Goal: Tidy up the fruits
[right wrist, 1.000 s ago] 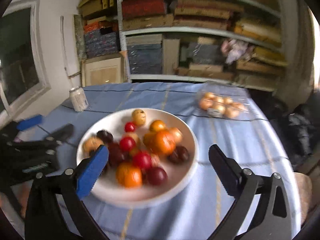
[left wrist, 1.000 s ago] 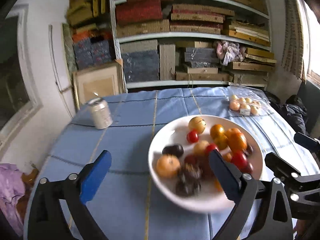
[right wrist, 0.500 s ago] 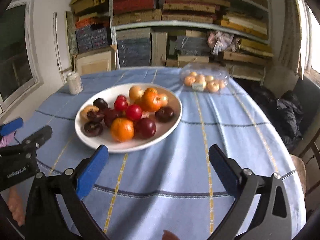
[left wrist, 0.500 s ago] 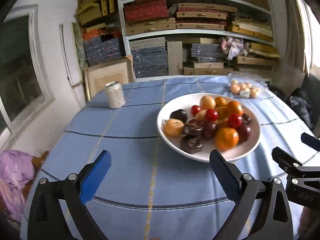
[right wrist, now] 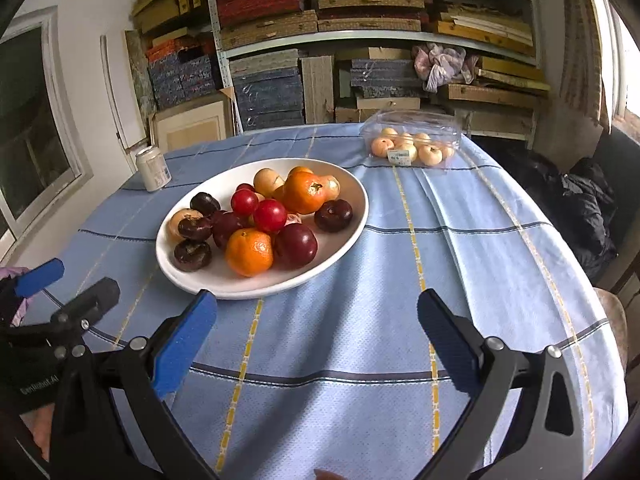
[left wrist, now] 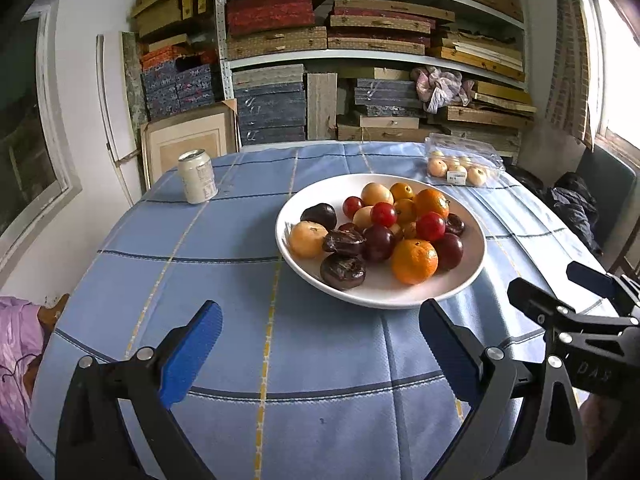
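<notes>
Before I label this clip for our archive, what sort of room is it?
Probably a home storeroom doubling as a dining spot: shelves stacked with boxes, a clothed table bearing a plate of fruit, and a drink can.

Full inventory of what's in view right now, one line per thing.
plate: 1, white, centre of the table, piled with mixed fruit
oranges: several, orange, on the plate
plums: several, dark purple, on the plate
clear box: 1, holds pale peach fruit, far right of the table
can: 1, white, far left of the table
tablecloth: 1, light blue, striped
shelves: stacked boxes, behind the table
left gripper: jaws open, empty
right gripper: jaws open, empty
</notes>
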Demonstrator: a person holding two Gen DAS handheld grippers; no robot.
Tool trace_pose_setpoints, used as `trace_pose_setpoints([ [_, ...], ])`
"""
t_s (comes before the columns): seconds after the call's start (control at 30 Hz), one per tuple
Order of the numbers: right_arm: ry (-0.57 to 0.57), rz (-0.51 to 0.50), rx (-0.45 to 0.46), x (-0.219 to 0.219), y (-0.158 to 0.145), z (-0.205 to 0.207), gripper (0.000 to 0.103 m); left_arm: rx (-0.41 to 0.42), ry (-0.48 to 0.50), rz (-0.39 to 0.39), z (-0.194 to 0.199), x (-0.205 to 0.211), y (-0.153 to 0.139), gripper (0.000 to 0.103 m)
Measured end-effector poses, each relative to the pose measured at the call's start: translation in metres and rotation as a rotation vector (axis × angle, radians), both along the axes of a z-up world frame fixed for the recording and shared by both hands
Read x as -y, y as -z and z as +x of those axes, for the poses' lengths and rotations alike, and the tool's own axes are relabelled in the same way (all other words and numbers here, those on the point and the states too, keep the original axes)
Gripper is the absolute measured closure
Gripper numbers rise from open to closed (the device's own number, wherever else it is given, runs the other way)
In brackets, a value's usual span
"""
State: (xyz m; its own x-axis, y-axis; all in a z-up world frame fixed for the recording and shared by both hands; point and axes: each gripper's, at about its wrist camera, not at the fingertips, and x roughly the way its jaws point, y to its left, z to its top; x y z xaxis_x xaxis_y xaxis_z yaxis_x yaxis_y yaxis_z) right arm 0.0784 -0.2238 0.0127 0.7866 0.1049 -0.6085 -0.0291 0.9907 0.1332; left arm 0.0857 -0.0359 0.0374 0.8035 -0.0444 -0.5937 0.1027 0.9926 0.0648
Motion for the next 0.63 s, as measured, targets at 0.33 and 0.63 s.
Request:
trace_pose_setpoints([
  [0.33, -0.002, 0.000, 0.000, -0.0008, -0.0006, -0.0012, 0.004, 0.049, -0.015, 0.012, -0.0036, -0.0012, -0.0020, 0.004],
  [0.63, -0.002, 0.005, -0.003, -0.0028, -0.0020, -0.0018, 0.004, 0.031, 0.023, -0.004, -0.0021, 0.0033, -0.0012, 0.004],
])
